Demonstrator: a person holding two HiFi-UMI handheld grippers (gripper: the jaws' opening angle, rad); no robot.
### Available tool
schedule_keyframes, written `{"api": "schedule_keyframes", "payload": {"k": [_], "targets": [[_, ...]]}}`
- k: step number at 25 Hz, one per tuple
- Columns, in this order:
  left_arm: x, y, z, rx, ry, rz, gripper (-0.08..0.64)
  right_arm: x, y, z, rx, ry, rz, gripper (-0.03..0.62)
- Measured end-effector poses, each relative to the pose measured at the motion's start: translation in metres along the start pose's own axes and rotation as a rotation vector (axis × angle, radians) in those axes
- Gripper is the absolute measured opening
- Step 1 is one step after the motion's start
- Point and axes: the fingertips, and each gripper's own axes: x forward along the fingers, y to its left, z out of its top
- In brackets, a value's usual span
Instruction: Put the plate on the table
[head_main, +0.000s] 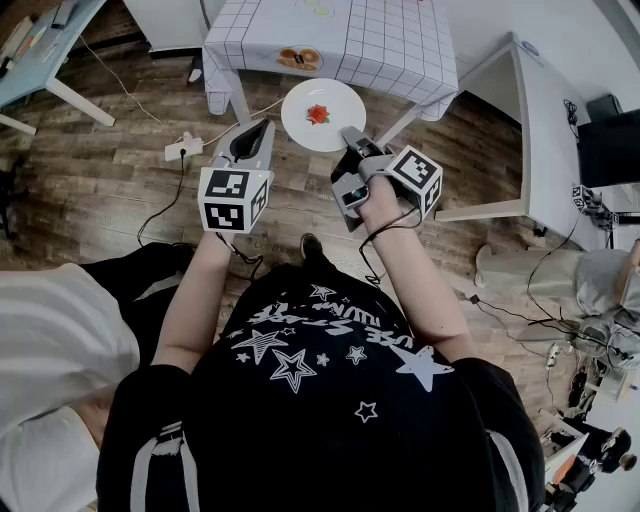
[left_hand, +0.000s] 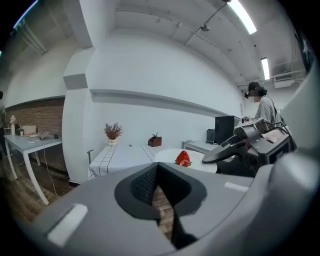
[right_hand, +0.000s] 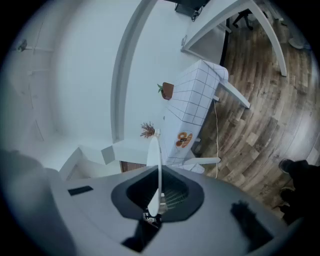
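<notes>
Plate: one white round plate (head_main: 322, 114), ceramic by its look, reaching out ahead of your right fingers over the wooden floor (head_main: 120, 200), not yet over the desk.
Right fingers: your right gripper (head_main: 352, 140) is clamped on the plate's near rim; in the right gripper view the plate (right_hand: 156, 165) stands edge-on between the fingers.
Left fingers: your left gripper (head_main: 250, 135) is pressed closed on nothing, just left of the plate and apart from it.
Red piece: one small red strawberry-like piece (head_main: 318, 114) at the plate's middle; probably loose.
Desk: one desk under a white checked cloth (head_main: 385, 45), beyond both sets of fingers.
Orange rounds: two (head_main: 299, 58), flat near the desk's near edge.
Risk one: you hold the plate by one edge only. Any tilt could slide the red piece off or twist the plate in the fingers.
Risk two: a landing on the orange rounds would likely leave the plate rocking. Bare cloth beside them looks safer.
</notes>
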Motion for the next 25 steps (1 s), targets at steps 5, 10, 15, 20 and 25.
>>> {"api": "schedule_keyframes", "payload": {"k": [5,10,15,20,25], "targets": [[0.007,0.002,-0.002,-0.01,-0.003,0.008,0.009,0.002,-0.003,0.005,-0.008,0.015,0.0,0.02],[0.011,0.001,0.0,-0.012,0.0,0.019,0.009,0.006,-0.002,0.013,-0.02,0.023,0.001,0.02],[0.005,0.0,-0.003,-0.012,-0.009,0.031,0.009,0.008,-0.001,0.007,-0.027,0.038,0.015,0.02],[-0.005,0.001,-0.007,-0.005,-0.018,0.045,0.009,0.006,-0.002,0.001,-0.038,0.039,0.023,0.02],[0.012,0.001,0.003,-0.005,-0.009,0.067,0.009,0.015,-0.002,0.025,-0.03,0.043,0.011,0.02]]}}
